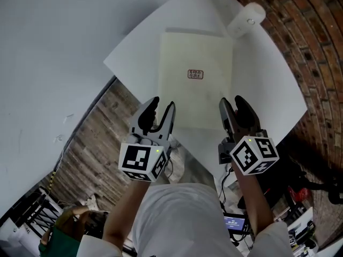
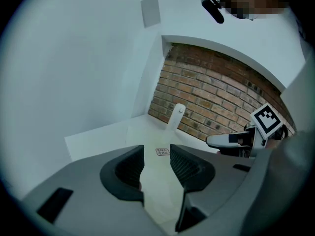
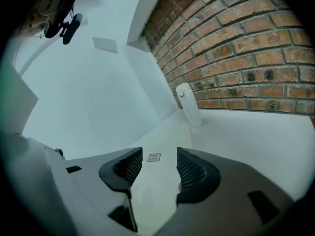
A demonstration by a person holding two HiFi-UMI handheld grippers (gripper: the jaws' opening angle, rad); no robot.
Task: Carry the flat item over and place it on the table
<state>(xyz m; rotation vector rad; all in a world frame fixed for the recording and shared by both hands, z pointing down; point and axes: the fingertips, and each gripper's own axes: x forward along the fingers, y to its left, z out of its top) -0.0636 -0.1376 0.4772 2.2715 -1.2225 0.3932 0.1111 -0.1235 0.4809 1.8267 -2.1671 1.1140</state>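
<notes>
Over a smooth pale rectangular board (image 1: 195,52), left tongs (image 1: 163,105) and right tongs (image 1: 231,101) stand apart.

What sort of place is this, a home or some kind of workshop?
Probably a lab or workshop corner: a plain white table against a bare brick wall, a wood-plank floor, and cables and electronic gear on the floor.
</notes>
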